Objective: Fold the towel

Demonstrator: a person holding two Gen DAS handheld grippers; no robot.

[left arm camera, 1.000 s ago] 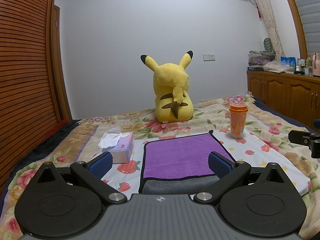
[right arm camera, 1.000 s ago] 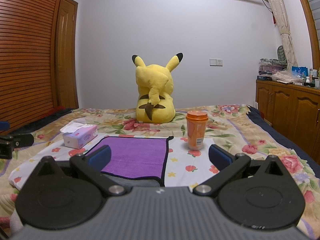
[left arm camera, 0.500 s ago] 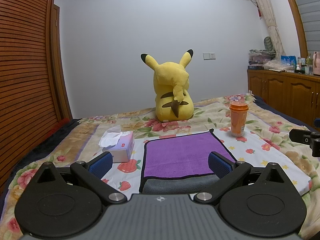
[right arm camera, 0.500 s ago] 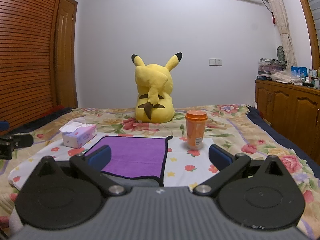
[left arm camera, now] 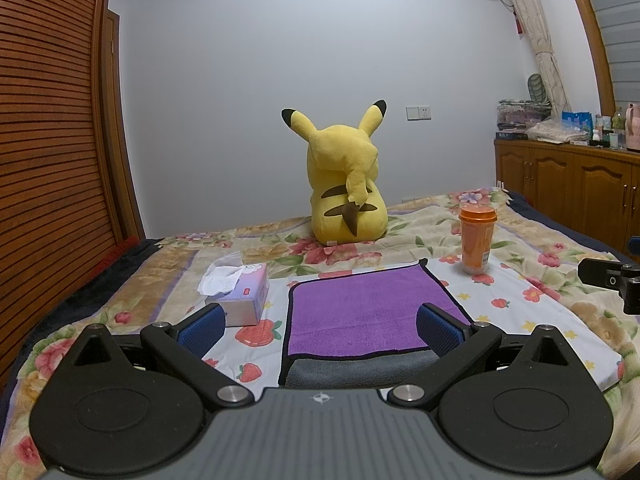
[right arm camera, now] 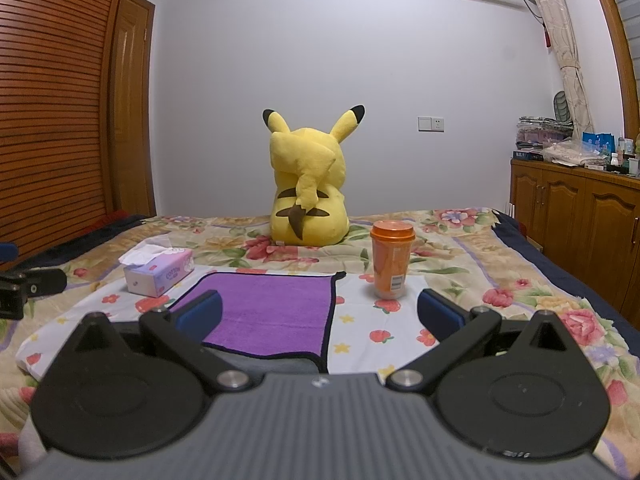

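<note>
A purple microfibre towel with a black hem and grey underside (left arm camera: 362,314) lies flat on a white fruit-print sheet (left arm camera: 516,308) spread over the floral bed cover (right arm camera: 460,248). Its near edge is turned over, showing a grey strip.

The left claw (left arm camera: 320,326) stands wide, holding nothing; its blue-padded fingers (left arm camera: 202,326) straddle the towel's near end, the right pad over the towel's near right corner, the left pad out over the sheet near the pink tissue box (left arm camera: 240,296).

The right claw (right arm camera: 320,312) is also spread wide and empty. The towel (right arm camera: 272,308) sits to its left half, with its left pad over the purple surface and its right pad well off the cloth, near the orange lidded cup (right arm camera: 391,258).

A yellow plush toy with black-tipped ears (right arm camera: 308,196) sits on the bed beyond the towel.
</note>
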